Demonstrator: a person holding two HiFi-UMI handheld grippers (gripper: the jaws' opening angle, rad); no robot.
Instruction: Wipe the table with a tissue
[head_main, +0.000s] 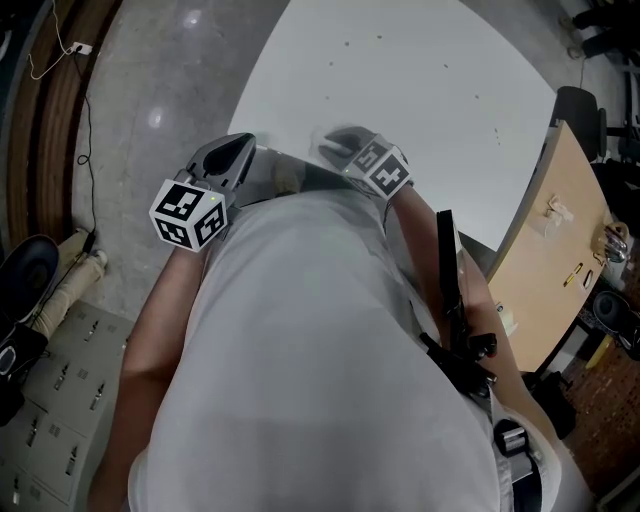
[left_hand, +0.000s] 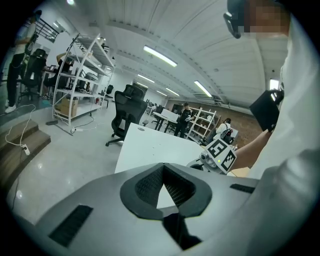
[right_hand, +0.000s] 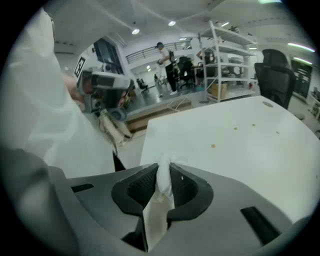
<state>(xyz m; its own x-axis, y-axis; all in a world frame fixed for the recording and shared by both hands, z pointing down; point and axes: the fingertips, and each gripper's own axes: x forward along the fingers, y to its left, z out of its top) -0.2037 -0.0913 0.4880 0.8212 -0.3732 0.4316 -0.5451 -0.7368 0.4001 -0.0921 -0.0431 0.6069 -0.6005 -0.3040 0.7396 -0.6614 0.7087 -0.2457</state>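
Observation:
My right gripper (right_hand: 163, 169) is shut on a crumpled white tissue (right_hand: 162, 186), which sticks out past the fingertips and hangs down behind them. It hovers near the close edge of the white table (right_hand: 240, 145), which carries small brown specks (right_hand: 213, 146). In the head view the right gripper (head_main: 338, 142) is blurred over that table edge (head_main: 400, 90). My left gripper (head_main: 232, 150) sits just left of it, off the table's corner. Its jaws (left_hand: 162, 167) meet at the tips with nothing between them. The right gripper's marker cube (left_hand: 221, 154) shows to their right.
A wooden desk (head_main: 560, 240) butts against the table's right side. Grey lockers (head_main: 50, 400) stand at lower left on the concrete floor. Black office chairs (left_hand: 125, 112) (right_hand: 274, 75) and white shelving (left_hand: 82, 80) stand beyond the table. The person's white shirt fills the near foreground.

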